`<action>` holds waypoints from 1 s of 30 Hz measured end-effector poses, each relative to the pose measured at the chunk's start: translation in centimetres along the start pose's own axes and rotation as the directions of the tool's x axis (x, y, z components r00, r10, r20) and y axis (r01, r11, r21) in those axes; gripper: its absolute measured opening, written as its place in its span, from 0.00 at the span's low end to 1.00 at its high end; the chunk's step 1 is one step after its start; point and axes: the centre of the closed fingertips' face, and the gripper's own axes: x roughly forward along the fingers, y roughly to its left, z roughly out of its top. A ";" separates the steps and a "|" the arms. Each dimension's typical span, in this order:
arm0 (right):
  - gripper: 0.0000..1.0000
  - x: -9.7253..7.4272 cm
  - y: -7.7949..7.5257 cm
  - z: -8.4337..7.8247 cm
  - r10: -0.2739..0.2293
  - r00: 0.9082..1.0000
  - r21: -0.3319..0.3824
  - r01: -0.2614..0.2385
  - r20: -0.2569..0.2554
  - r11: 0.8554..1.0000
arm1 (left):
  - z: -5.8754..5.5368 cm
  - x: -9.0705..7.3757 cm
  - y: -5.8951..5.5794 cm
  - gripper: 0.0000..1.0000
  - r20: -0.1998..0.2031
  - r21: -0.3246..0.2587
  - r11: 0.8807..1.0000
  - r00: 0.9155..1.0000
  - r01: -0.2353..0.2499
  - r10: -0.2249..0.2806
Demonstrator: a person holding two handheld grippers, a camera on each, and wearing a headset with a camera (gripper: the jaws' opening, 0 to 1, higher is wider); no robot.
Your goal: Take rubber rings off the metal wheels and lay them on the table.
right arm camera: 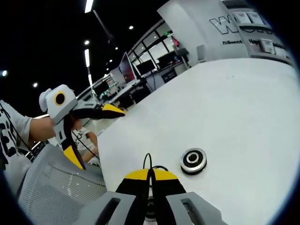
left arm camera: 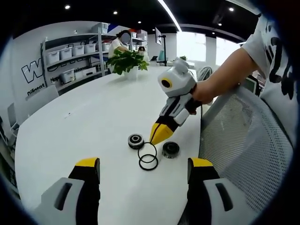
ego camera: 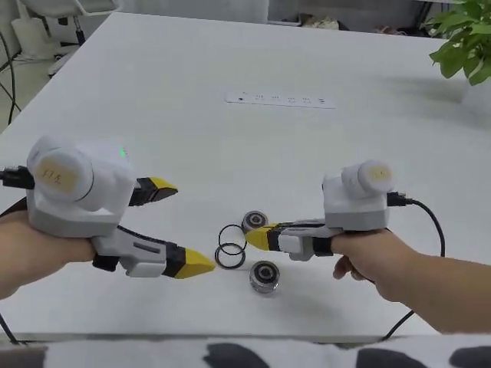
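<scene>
Head view: my left claw [ego camera: 178,226] sits at the left of the frame, jaws spread wide, holding nothing. My right claw [ego camera: 257,238] comes in from the right with its jaws pressed together, tip at the edge of one rubber ring [ego camera: 220,234]. A second ring [ego camera: 217,257] lies flat just below it, the two overlapping. One metal wheel [ego camera: 255,221] is just above the right tip, the other wheel [ego camera: 265,276] just below it. All of it is on the white bench [ego camera: 153,92], lower centre. A power strip [ego camera: 280,100] lies well apart at upper centre.

Left gripper view: left claw [left arm camera: 144,165] wide at the bottom. The right claw [left arm camera: 159,135] points down at the rubber ring [left arm camera: 138,151]. The second ring [left arm camera: 148,169] is under it, with a wheel [left arm camera: 136,140] on each side.

Right gripper view: right claw [right arm camera: 149,174] closed, with a thin black loop of the rubber ring [right arm camera: 147,161] pinched at the tips. A wheel [right arm camera: 193,161] sits right of it. The left claw [right arm camera: 96,136] is open at the left.
</scene>
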 end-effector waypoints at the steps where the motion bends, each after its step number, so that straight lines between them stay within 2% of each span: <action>1: 0.00 0.1 0.0 -0.1 0.000 1.000 0.002 0.000 -0.003 1.000 | -0.1 0.0 0.0 0.75 -0.001 -0.001 1.000 1.000 0.000 0.000; 13: 0.00 0.9 -0.4 -1.1 -0.007 0.998 0.024 0.008 -0.055 1.000 | -0.6 -0.1 0.0 0.75 -0.009 -0.012 1.000 1.000 -0.003 0.003; 27: 0.00 1.0 -1.6 -1.9 -0.037 0.996 0.035 0.040 -0.082 0.999 | -1.0 0.0 0.0 0.74 -0.020 -0.026 1.000 1.000 -0.005 0.004; 30: 0.03 1.1 -1.6 -2.0 -0.041 0.995 0.033 0.044 -0.088 0.998 | -1.1 0.0 0.1 0.74 -0.024 -0.028 1.000 1.000 -0.005 0.004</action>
